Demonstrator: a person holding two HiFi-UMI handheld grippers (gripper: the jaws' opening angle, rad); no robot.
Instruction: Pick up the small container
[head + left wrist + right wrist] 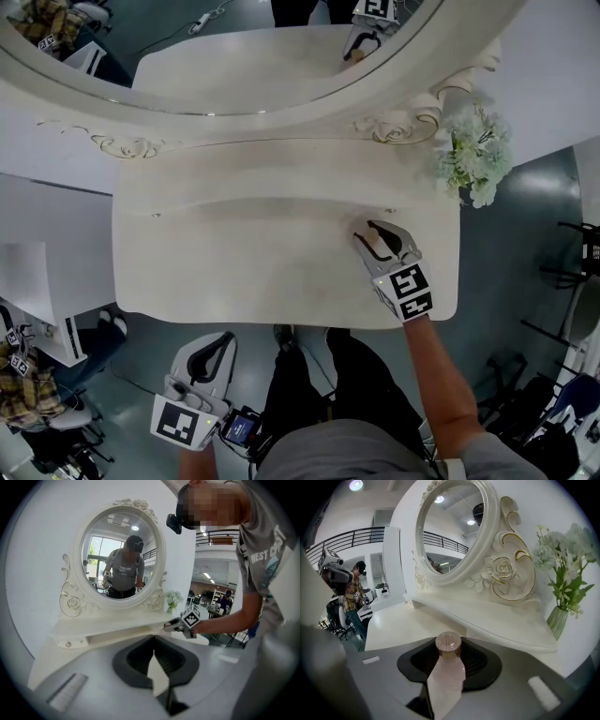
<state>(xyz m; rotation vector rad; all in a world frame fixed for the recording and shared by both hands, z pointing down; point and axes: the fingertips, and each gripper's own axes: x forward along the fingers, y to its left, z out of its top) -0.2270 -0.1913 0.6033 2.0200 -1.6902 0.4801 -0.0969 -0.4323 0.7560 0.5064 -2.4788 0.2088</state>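
Tabletop: a cream-white wooden vanity table (234, 262) with a curved front edge; clock directions below are read on it from the head view, with 12 at the back.
Mirror: an oval mirror in a carved cream frame with rose scrolls (394, 122) stands along the back, at 12 o'clock.
Flowers: a bunch of pale green and white flowers in a ribbed glass vase (476, 155) sits at the 2 o'clock corner, beside the frame's right scroll.
Task's thing: a small pale pink container with a round, rose-brown cap (448, 644) is at about 4 o'clock on the table, near the front right edge. It is well apart from the flowers.
Right claw: the right gripper (370, 236) lies low over the table at 4 o'clock, pointing toward 10 o'clock. It is partly open, and its dark jaws close against the sides of the container. The cap shows at the far end of the jaws. I cannot tell whether the container is clear of the table.
Left claw: the left gripper (221, 342) is off the table, past the front edge at 7 o'clock, above the grey floor. Its jaw tips meet, with nothing between them.
Person: a bare forearm (441, 366) runs from 5 o'clock up to the right gripper.
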